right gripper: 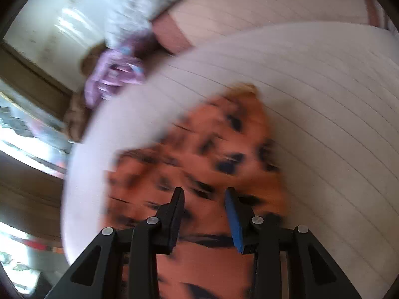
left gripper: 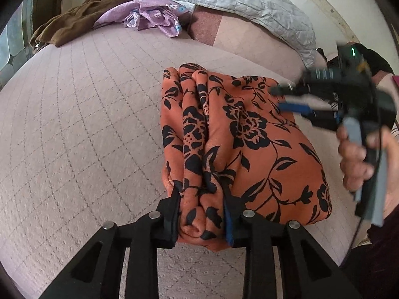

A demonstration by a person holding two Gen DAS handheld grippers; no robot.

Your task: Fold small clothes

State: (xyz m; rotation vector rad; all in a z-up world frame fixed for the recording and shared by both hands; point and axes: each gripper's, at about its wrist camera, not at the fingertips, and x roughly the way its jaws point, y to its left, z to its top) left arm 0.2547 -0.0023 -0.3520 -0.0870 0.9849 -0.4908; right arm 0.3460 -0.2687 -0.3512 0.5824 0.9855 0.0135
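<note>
An orange garment with a black flower print (left gripper: 239, 134) lies folded in a thick bundle on the pink quilted bed (left gripper: 87, 124). My left gripper (left gripper: 202, 194) is shut on the bundle's near folded edge, with cloth bunched between the fingers. My right gripper (left gripper: 279, 97) hovers over the garment's far right side, blurred, fingers apart. In the blurred right wrist view the right gripper (right gripper: 204, 194) is open above the orange garment (right gripper: 199, 154), holding nothing.
A purple flowered cloth (left gripper: 154, 12) and a brown garment (left gripper: 82, 15) lie at the far end of the bed. A grey quilted blanket (left gripper: 249, 2) lies over the pillow at the back right. A window is at the left (right gripper: 25, 137).
</note>
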